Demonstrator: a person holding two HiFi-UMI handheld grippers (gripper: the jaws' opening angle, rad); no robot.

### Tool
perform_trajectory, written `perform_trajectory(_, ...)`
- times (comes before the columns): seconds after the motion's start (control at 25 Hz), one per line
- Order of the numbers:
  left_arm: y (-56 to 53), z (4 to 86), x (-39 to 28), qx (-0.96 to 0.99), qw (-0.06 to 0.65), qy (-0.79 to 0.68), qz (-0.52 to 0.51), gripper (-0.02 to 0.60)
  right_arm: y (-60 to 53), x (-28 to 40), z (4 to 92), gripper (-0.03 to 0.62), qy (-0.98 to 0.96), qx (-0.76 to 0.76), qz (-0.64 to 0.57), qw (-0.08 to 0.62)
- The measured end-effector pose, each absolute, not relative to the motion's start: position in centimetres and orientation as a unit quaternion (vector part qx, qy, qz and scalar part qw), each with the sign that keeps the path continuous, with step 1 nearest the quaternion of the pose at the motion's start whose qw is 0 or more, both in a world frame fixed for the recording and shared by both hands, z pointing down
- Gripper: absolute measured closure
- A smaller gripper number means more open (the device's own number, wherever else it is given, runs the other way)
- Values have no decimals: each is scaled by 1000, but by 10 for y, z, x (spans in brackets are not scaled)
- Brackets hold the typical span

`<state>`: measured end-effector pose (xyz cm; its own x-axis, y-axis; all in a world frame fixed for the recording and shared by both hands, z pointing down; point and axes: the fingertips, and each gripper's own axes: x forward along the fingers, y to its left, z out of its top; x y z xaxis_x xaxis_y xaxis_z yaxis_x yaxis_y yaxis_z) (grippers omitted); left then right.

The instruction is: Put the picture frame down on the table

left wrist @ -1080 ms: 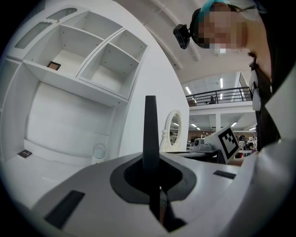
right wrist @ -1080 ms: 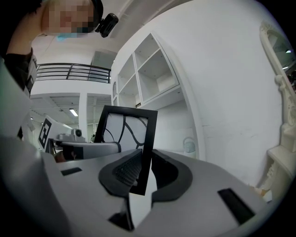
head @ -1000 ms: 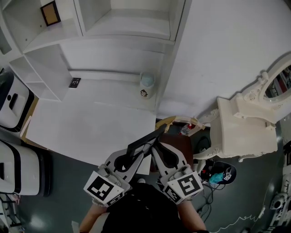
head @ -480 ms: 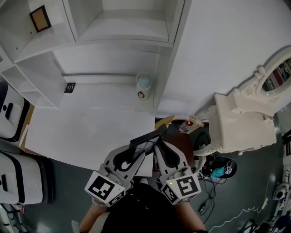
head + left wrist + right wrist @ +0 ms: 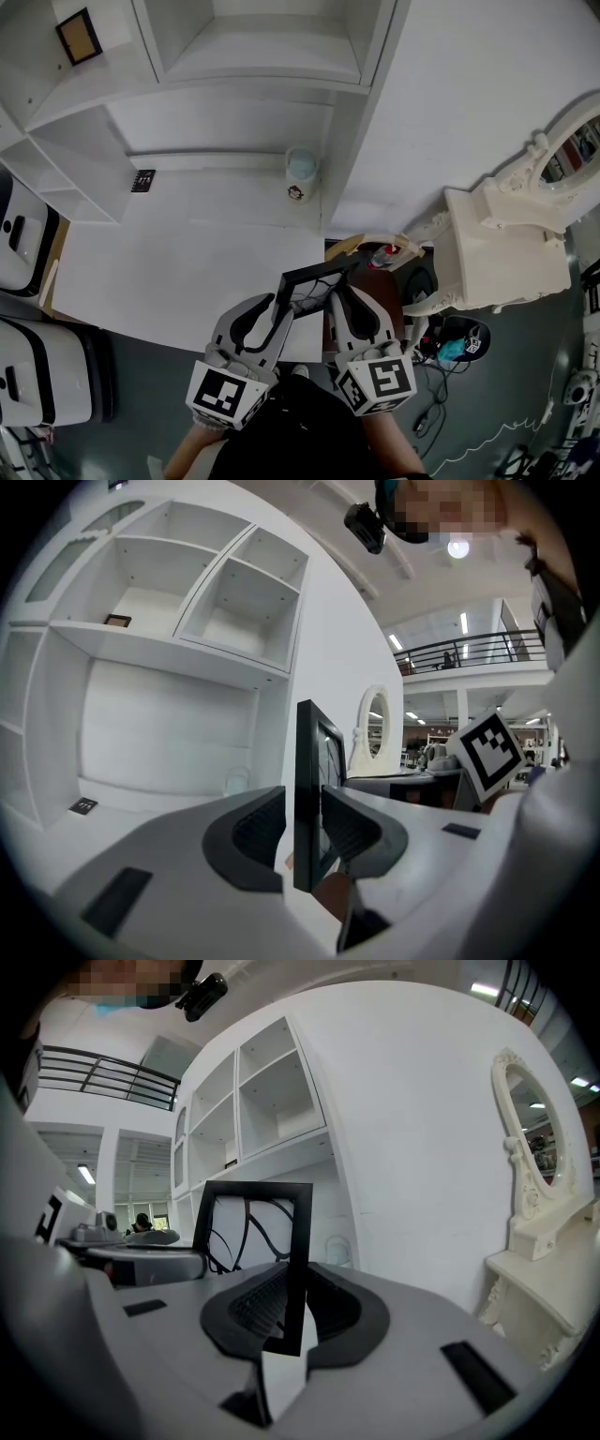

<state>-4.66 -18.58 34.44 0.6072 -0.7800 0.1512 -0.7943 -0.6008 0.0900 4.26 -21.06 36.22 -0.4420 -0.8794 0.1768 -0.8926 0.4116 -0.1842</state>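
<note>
Holding the picture frame [image 5: 315,279] now falls to the right gripper [image 5: 292,1309] alone: its 2 fingers are clamped on the frame's side bar, low down. The left gripper [image 5: 302,819] has just been opening its jaws. The frame stands edge-on between them, but the pads are off it with a gap showing, so that side carries nothing.

The frame is upright and sits at the near right corner of the table [image 5: 169,272], part of it over the tabletop and part past the table's right edge. I cannot tell whether its bottom edge touches the table.

My worries, judged from here:
- With 1 grip on 1 bar, the frame may swing or slip in the pads as I lower it.
- Letting go this close to the table's corner could send it off the edge to the floor.
- Set down upright, it would likely topple, so it wants tilting flat, further in over the table.
- Drawing the left jaws back carelessly could clip the frame and twist it out of the right grip.
</note>
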Motion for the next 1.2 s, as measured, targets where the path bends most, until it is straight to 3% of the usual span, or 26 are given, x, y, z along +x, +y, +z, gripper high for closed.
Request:
perform_trajectory(0.6,-190,369,-61,876,102,-466,69,497,-210,30,376,528,-829,541,127,63)
perform_trajectory(1.2,-189,439,-55,880,190,-421,115,497,-201,36,445,528,-810,541,192,122)
